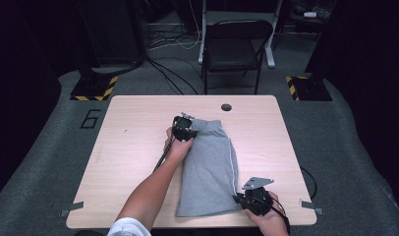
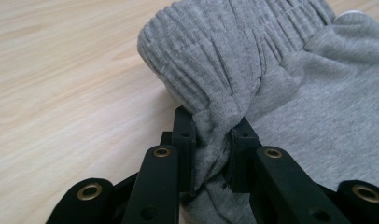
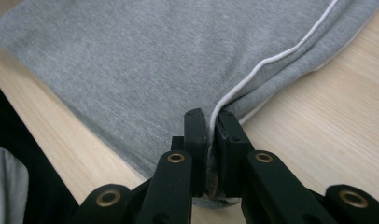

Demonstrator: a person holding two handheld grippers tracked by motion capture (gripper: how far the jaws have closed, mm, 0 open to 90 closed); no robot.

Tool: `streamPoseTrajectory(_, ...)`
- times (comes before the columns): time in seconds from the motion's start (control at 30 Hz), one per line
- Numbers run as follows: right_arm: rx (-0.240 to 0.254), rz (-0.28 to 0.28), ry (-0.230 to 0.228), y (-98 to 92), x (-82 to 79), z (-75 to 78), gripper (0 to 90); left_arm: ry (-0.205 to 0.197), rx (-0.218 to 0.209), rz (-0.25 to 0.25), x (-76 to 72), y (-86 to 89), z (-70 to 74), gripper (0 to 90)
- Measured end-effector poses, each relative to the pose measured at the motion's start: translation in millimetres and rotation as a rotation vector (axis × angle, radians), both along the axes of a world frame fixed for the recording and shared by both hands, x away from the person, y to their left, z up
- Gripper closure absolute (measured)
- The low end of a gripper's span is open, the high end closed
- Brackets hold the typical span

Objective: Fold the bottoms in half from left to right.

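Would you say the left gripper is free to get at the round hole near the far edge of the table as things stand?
Probably not right away. The left gripper is clamped on the waistband of the grey shorts, so it would drag them along. The bare table toward the round hole otherwise looks unobstructed.

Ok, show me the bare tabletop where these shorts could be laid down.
Free: the table left of the grey shorts, the far strip by the round hole, and the right side. Crowded: the near right corner, around the right tool.
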State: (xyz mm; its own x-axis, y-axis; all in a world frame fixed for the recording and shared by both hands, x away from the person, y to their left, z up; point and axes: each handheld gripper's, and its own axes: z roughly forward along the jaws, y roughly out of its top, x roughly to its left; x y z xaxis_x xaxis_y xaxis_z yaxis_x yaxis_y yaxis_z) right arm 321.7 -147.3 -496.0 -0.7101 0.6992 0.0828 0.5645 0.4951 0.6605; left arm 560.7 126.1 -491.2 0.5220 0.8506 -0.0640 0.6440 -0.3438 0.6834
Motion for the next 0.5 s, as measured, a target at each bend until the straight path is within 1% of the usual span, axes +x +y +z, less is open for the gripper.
streamPoseTrajectory(0.03,0.005,0.01,-0.001,3.0,0.9,-0.1,84.4,-0.003,0.001,0.004,0.0,2.2,1.1,77.9)
streamPoseTrajectory(0.07,0.0,0.019,0.007,5.0,1.7,0.3,84.4,-0.006,0.005,0.01,-0.3,6.4,3.3,78.0)
streamPoseTrajectory(0.1,0.004,0.031,-0.001,9.4,3.3,-0.5,84.4,-0.011,0.006,0.013,-0.4,10.1,4.4,78.1)
streamPoseTrajectory(0.17,0.001,0.064,-0.002,17.5,5.7,-1.2,84.4,-0.013,0.012,0.02,-0.3,17.7,6.1,78.2)
streamPoseTrajectory(0.2,-0.011,0.082,0.005,21.5,6.8,-0.5,84.4,-0.016,0.015,0.029,-0.3,21.0,6.5,78.2)
streamPoseTrajectory(0.23,-0.012,0.091,-0.008,26.2,7.8,-0.9,84.4,-0.017,0.017,0.034,-0.2,24.4,6.9,78.2)
streamPoseTrajectory(0.27,-0.008,0.102,-0.004,30.8,8.1,-0.7,84.4,-0.018,0.02,0.039,-0.1,27.6,7.2,78.2)
streamPoseTrajectory(0.33,-0.015,0.125,-0.001,40.4,8.5,0.3,84.4,-0.015,0.024,0.044,0.4,34.0,7.7,78.2)
streamPoseTrajectory(0.37,-0.018,0.138,-0.009,42.7,8.9,0.1,84.4,-0.017,0.018,0.051,0.9,37.1,7.5,78.2)
streamPoseTrajectory(0.43,-0.017,0.144,-0.016,49.0,8.8,-0.8,84.4,-0.012,0.02,0.053,1.5,41.0,7.6,78.2)
streamPoseTrajectory(0.47,-0.025,0.155,-0.011,50.6,9.1,-0.7,84.4,-0.015,0.016,0.058,1.6,42.5,7.0,78.2)
streamPoseTrajectory(0.5,-0.031,0.162,-0.022,52.3,9.7,-1.6,84.4,-0.014,0.015,0.058,1.8,44.0,6.4,78.1)
